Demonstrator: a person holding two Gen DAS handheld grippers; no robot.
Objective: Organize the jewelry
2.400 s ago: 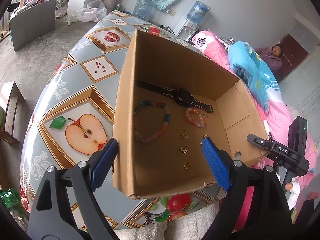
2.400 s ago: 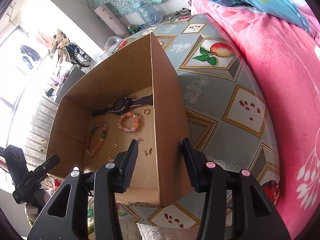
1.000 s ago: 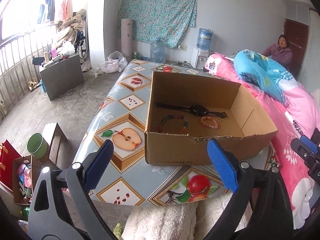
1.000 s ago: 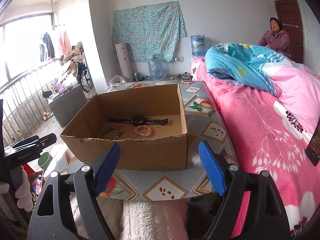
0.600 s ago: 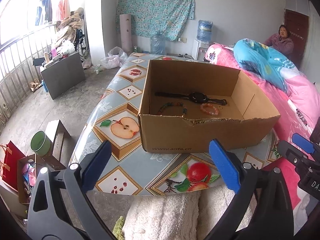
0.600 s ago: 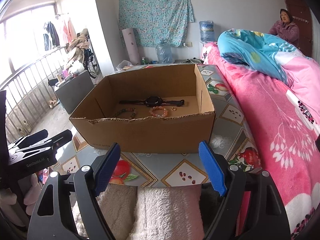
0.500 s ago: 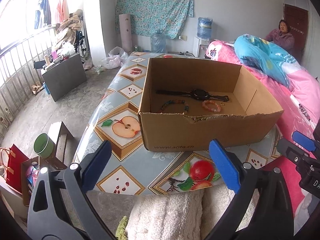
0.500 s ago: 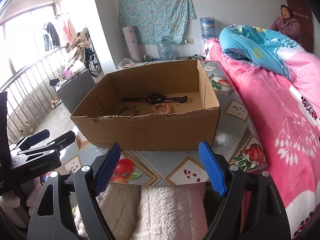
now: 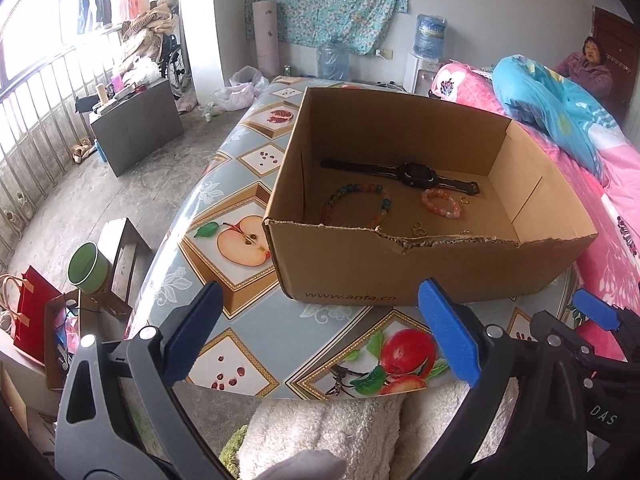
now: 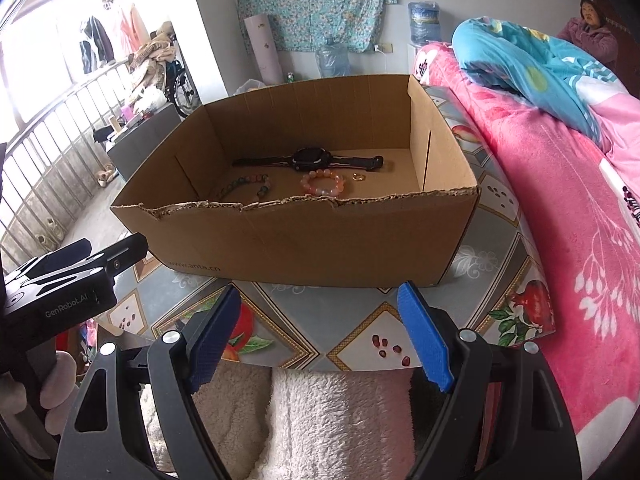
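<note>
An open cardboard box stands on a table with a fruit-print cloth. Inside lie a black watch, a multicoloured bead bracelet, a pink bead bracelet, a gold ring and small gold pieces. My left gripper hangs open over the table's near edge, short of the box. My right gripper is open too, in front of the box, holding nothing.
A pink blanket and a blue quilt cover the bed on the right, where a person sits at the far end. A white fluffy cloth lies below the grippers. Left of the table are a stool, a green cup and a grey cabinet.
Both grippers pulled back out of the box to the near table edge, then dipped and tilted down over the last second. Jaws stayed open.
</note>
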